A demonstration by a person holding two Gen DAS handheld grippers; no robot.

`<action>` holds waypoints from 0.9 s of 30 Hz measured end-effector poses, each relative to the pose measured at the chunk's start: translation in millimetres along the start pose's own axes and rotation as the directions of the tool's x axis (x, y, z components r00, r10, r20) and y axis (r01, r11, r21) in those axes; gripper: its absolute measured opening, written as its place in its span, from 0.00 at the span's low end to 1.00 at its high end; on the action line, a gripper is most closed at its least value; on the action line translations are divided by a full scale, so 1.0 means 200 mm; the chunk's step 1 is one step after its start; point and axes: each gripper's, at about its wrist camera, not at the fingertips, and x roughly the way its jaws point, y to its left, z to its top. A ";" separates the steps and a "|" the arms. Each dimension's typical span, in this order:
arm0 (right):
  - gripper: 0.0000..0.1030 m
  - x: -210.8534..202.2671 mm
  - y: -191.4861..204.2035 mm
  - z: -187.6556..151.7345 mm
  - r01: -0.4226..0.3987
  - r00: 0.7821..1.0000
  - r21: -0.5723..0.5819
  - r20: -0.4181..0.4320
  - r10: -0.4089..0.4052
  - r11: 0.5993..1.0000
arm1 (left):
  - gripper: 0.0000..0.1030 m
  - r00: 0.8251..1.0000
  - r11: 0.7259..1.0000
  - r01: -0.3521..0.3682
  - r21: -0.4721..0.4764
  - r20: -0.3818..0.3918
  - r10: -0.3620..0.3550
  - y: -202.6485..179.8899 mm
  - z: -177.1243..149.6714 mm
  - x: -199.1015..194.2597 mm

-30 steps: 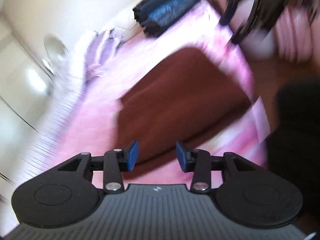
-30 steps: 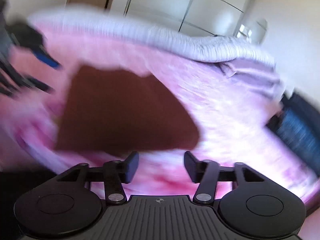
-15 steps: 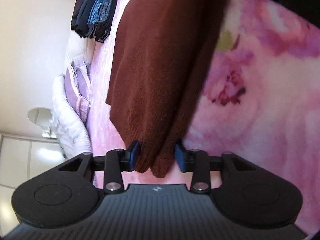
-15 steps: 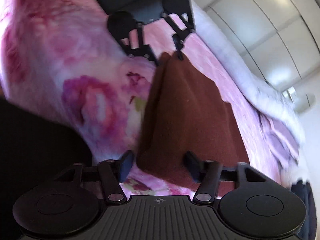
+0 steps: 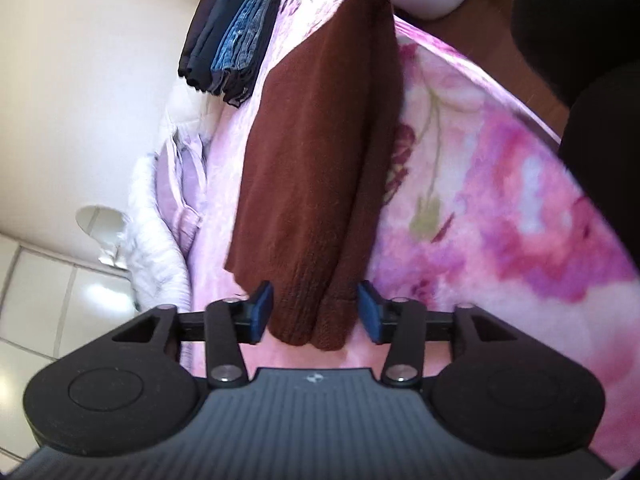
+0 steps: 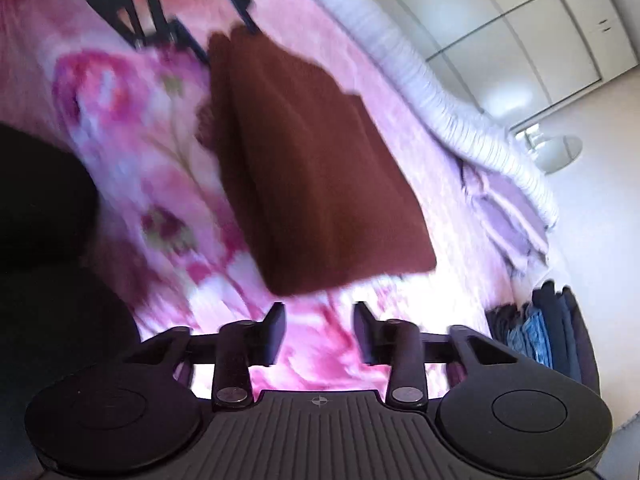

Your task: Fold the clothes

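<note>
A: Where is the brown sweater [image 5: 320, 160]?

B: It lies folded on the pink floral blanket [image 5: 500, 220] that covers the bed, running up the middle of the left wrist frame. In the right wrist frame the same sweater [image 6: 312, 168] fills the centre, though that picture is blurred.

A: And the left gripper [image 5: 316, 316]?

B: Its jaws are spread, with the near end of the sweater between the blue pads [image 5: 262, 310]. A gap shows on each side, so nothing is pinched.

A: The right gripper [image 6: 318, 332]?

B: Jaws spread too, with only blanket between them. The sweater's near corner sits just above them in the frame, apart from the fingers.

A: What else is around?

B: A stack of dark and denim clothes [image 5: 232, 40] sits at the upper left of the left wrist frame, beside the sweater's far end. Below it, at the left, lies a lilac pillow [image 5: 180, 196] with a white ribbed cover [image 5: 156, 256] along the edge. The cream wall [image 5: 80, 80] is behind them. A dark shape [image 5: 592, 40] blocks the upper right corner; I cannot tell what it is. In the right wrist frame the left gripper [image 6: 172, 8] shows at the top, at the sweater's far end, and white wardrobe doors [image 6: 520, 20] fill the upper right.
</note>
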 end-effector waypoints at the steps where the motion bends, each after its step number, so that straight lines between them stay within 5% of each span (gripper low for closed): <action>1: 0.59 -0.01 0.03 0.03 0.000 1.000 0.005 0.025 0.000 1.000 | 0.46 1.000 1.000 -0.001 0.010 -0.007 0.001 0.00 0.00 0.01; 3: 0.61 0.00 0.09 0.09 -0.010 0.999 -0.002 0.053 0.010 1.000 | 0.44 1.000 1.000 -0.002 0.029 -0.022 0.003 0.00 0.00 0.04; 6: 0.57 0.07 0.10 0.12 0.003 0.999 -0.027 0.050 -0.002 1.000 | 0.24 0.999 0.999 0.002 0.046 -0.042 0.000 0.01 0.00 0.07; 7: 0.30 0.10 0.08 0.11 0.012 0.999 -0.029 0.048 -0.010 0.999 | 0.22 0.999 1.000 0.008 0.028 -0.048 -0.006 0.02 0.01 0.07; 8: 0.25 0.12 0.05 0.11 0.020 0.999 -0.032 0.047 -0.019 0.999 | 0.22 0.999 1.000 0.009 0.011 -0.053 -0.009 0.02 0.02 0.06; 14: 0.25 0.22 -0.07 0.05 0.050 0.999 -0.021 0.023 -0.049 0.999 | 0.22 0.998 0.994 0.009 -0.107 -0.059 -0.015 -0.01 0.19 0.01; 18: 0.36 0.13 -0.06 0.05 0.071 0.997 0.095 -0.024 -0.069 0.993 | 0.23 0.993 0.975 -0.021 -0.222 -0.116 -0.005 -0.02 0.21 -0.01; 21: 0.40 -0.02 -0.08 0.01 0.066 0.997 0.334 -0.053 -0.051 0.940 | 0.23 0.990 0.893 0.010 -0.450 -0.123 -0.073 0.06 0.19 -0.08; 25: 0.65 -0.24 -0.08 -0.07 0.062 0.997 0.610 -0.066 -0.027 0.790 | 0.33 0.984 0.675 0.062 -0.735 -0.067 -0.163 0.16 0.14 -0.18; 27: 0.68 -0.33 -0.06 -0.10 0.070 0.997 0.689 -0.070 -0.030 0.721 | 0.38 0.986 0.583 0.043 -0.811 -0.061 -0.157 0.17 0.12 -0.26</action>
